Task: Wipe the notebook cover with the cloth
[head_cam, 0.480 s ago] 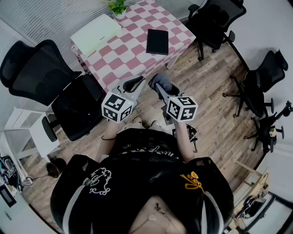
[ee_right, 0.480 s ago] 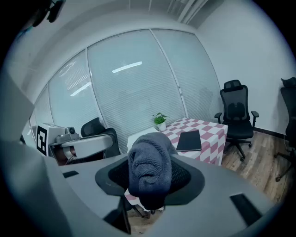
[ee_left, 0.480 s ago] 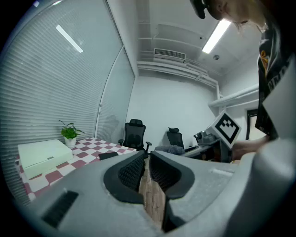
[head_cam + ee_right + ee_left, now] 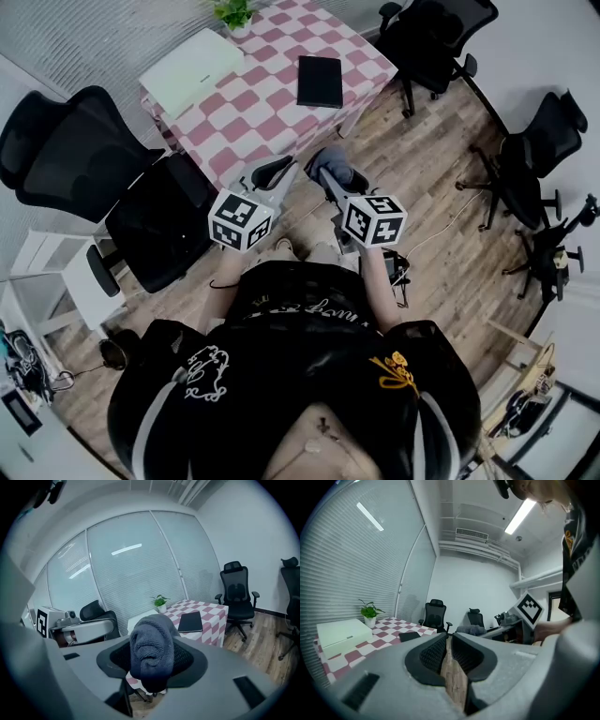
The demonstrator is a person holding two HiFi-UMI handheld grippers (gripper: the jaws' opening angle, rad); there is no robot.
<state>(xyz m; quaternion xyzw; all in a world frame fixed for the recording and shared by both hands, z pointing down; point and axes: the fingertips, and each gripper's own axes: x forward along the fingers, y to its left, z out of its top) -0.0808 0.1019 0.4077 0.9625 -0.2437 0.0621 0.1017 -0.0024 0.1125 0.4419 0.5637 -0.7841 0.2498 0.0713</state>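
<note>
Almost nothing has moved in the last half second. In the head view the table (image 4: pixel 272 105) and the notebook (image 4: pixel 319 81) slide a touch up and to the left, while both tongs stay where they were, so I read it as my head tilting and not a step forward.

The right gripper (image 4: pixel 330 174) stays clamped on the grey cloth (image 4: pixel 152 645), which bulges out between its pads. The left gripper (image 4: pixel 446 654) has its jaws drawn together to a thin slit with nothing in it; only floorboards show through.

The notebook lies flat and closed on the checked table at about 12 o'clock from the tongs and well apart from them. A white box (image 4: pixel 192 68) sits at 10 o'clock and a potted plant (image 4: pixel 234 14) at 11.

Wiping hasn't begun, I judge. I need to carry the cloth forward to the cover.
</note>
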